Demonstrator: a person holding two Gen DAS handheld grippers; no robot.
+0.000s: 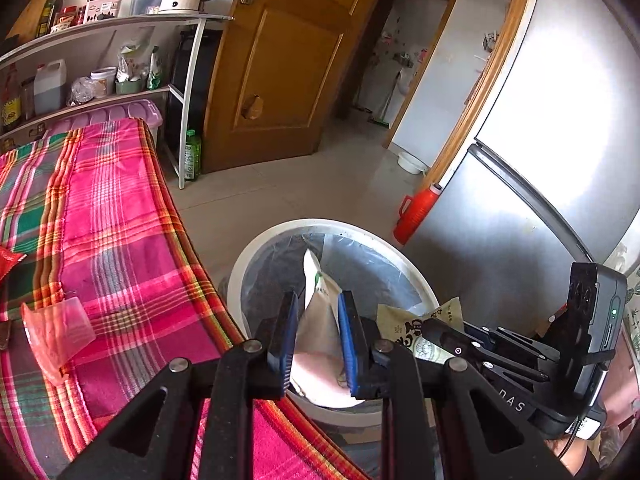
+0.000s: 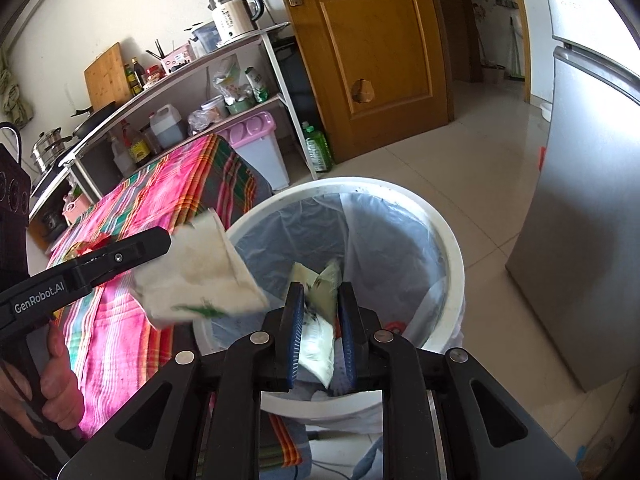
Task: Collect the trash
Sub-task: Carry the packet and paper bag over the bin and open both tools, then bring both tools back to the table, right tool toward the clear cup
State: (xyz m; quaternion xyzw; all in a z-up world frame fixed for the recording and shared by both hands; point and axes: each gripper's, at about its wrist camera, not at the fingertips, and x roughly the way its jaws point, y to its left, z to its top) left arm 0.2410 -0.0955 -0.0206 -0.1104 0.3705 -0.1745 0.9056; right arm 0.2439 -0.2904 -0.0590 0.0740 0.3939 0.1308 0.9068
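Drop-off step: I've got both grippers over the bin (image 2: 452, 248), which sits lined with a bag just beside the plaid-covered table (image 1: 120, 240). Left gripper (image 1: 318, 330) is clamped on a white wrapper (image 1: 320, 320); from the right wrist view that wrapper (image 2: 200, 276) hangs partly over the rim, partly over the table edge. Right gripper (image 2: 319, 330) has a greenish packet (image 2: 320, 320) between its pads, jaws nearly closed; I can't tell if they're pinching it or it's already slipping. Next, I'd push the left further over the opening, then open both and let the pieces fall clear of the rim. More trash left on the table: a crumpled pink plastic cup (image 1: 56, 336) and a red wrapper (image 1: 8, 260).
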